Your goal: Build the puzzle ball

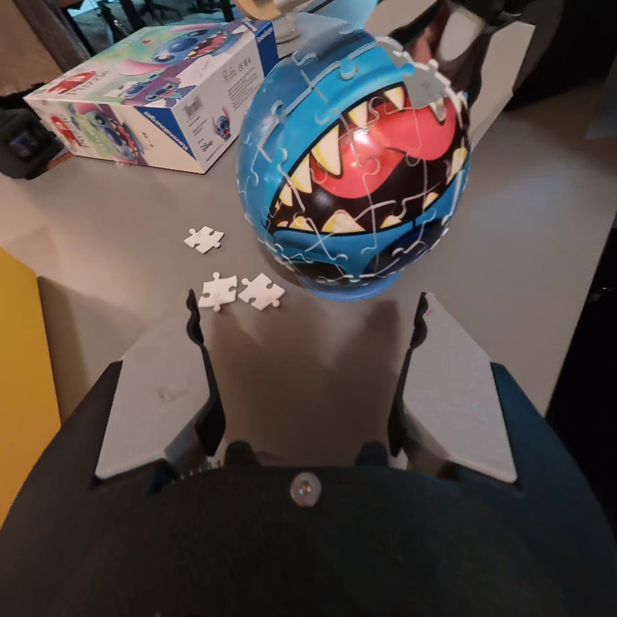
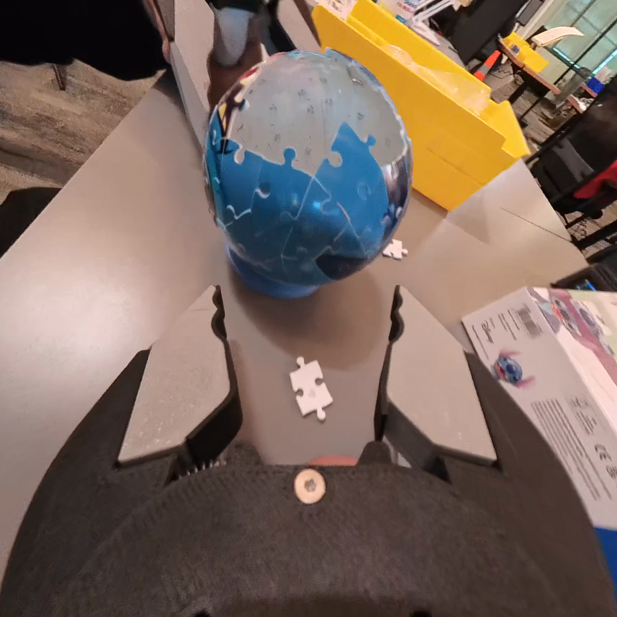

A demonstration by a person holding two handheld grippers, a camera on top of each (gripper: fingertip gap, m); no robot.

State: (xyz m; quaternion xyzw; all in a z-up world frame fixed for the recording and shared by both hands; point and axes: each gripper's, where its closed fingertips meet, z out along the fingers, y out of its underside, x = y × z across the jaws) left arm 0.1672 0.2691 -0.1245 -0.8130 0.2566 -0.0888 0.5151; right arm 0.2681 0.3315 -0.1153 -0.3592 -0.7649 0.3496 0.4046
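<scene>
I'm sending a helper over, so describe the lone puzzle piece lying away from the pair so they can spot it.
Start at the blue puzzle ball on the grey table. Three white loose pieces lie left of its base; two sit touching side by side. The lone piece lies apart, nearer the puzzle box.

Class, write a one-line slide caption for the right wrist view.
Open right gripper faces the unfinished puzzle ball, a loose white piece lying between its fingers.

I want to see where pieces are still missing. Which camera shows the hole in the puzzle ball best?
The right wrist view: the blue puzzle ball faces it with its big open gap, showing the pale grey inside. The left wrist view mostly shows the finished toothy mouth, with only a sliver of the gap at the top right edge.
</scene>
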